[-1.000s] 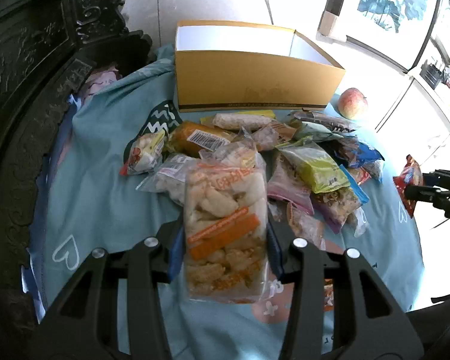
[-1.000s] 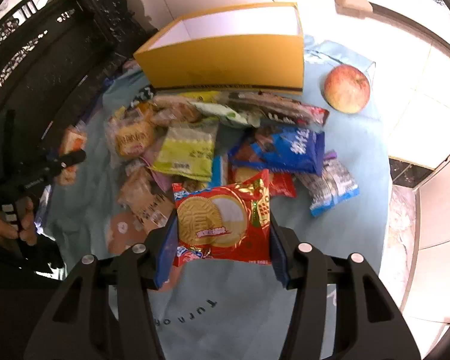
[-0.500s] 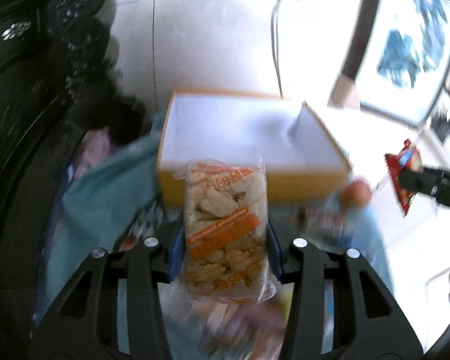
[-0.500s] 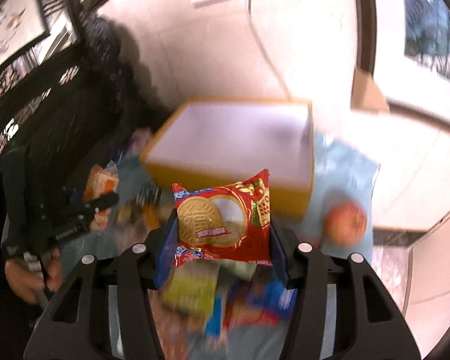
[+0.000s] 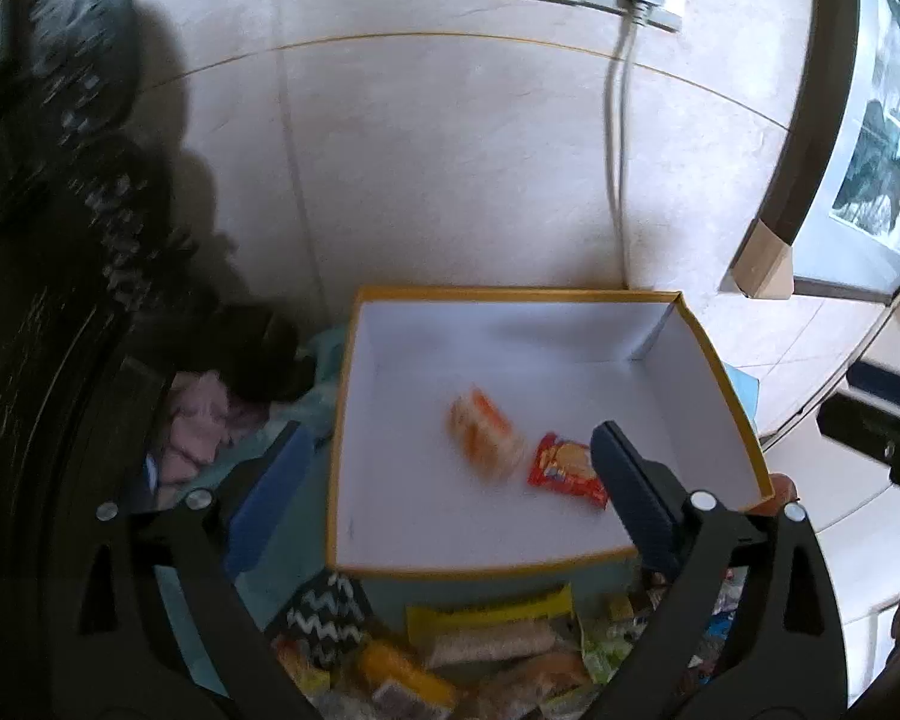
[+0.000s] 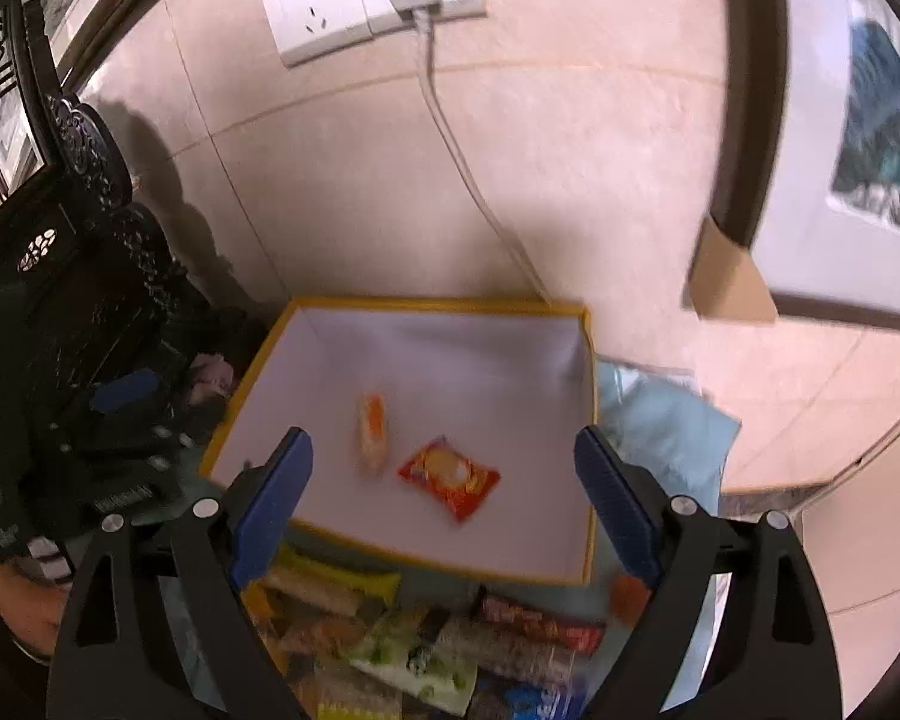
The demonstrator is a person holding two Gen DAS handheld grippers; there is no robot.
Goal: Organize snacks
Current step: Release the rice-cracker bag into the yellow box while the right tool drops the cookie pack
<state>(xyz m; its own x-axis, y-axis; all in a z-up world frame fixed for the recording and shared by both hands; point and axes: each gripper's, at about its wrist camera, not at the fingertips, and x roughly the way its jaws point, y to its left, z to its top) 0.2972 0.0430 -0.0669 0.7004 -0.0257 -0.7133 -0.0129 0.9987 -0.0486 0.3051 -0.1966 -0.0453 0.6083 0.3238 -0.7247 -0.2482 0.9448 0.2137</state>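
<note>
Now both packets lie in the box [image 5: 714, 360]: the left gripper [image 5: 450, 480] and right gripper [image 6: 444, 480] are opening above it, nothing between their jaws, the orange packet [image 5: 485, 435] beside the red packet [image 5: 567, 468].

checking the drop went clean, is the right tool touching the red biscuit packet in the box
Apart. In the right wrist view the right tool has its jaws opening wide with nothing between them, and the red biscuit packet lies loose on the floor of the yellow box.

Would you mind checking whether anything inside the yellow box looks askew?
Slightly: the orange-and-white packet and red biscuit packet lie loose at odd angles mid-floor in the yellow box; the first is motion-blurred.
</note>
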